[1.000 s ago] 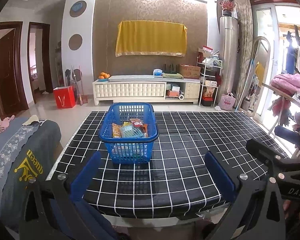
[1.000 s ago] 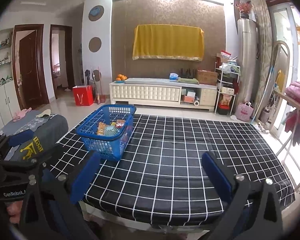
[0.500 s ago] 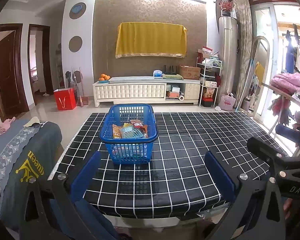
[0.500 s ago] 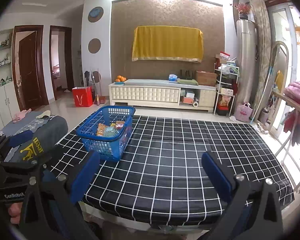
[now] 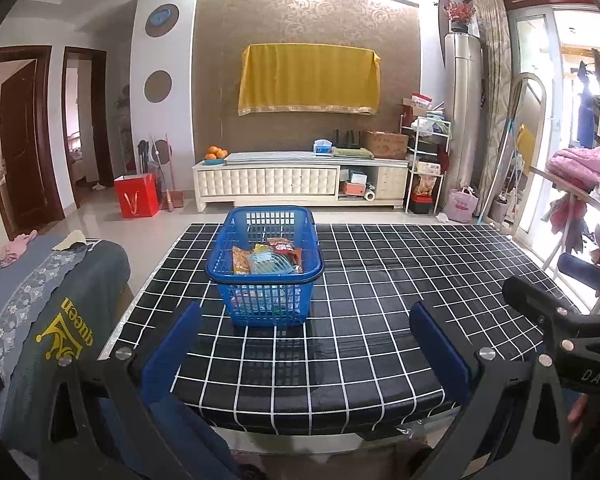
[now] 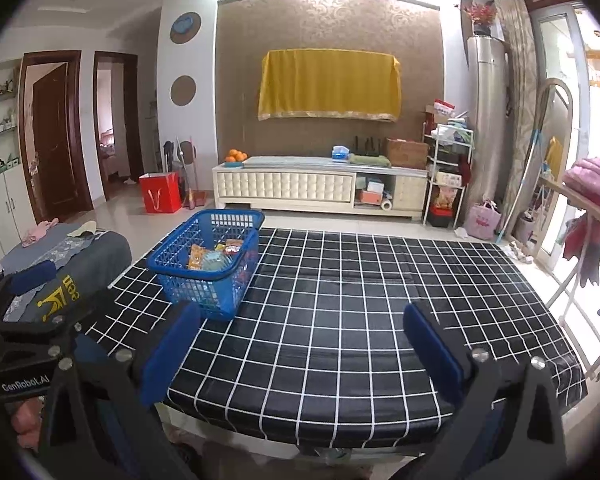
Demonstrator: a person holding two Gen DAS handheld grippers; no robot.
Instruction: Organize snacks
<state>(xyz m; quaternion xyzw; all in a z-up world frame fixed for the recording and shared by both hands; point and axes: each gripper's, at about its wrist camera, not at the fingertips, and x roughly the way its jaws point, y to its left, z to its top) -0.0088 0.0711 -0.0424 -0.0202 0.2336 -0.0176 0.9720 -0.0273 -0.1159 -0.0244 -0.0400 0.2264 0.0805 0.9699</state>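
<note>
- My left gripper (image 5: 304, 344) hangs over the near table edge, jaws spread wide, holding nothing.
- My right gripper (image 6: 300, 344) likewise (wide apart, empty).
- Snack packets (image 5: 266, 260) lie inside the blue basket (image 5: 265, 274), standing on the checked table (image 5: 380, 300) well beyond both.

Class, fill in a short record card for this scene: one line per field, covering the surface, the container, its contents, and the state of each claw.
Surface: table with black, white-gridded cover
Container: blue plastic basket, upright on the table, toward its left side
Contents: several snack packets lying inside the basket; none on the table
Left claw: open, holding nothing, at the near table edge, basket ahead of it
Right claw: open, holding nothing, at the near table edge, basket ahead and to its left
Contact: neither claw touches the basket
</note>
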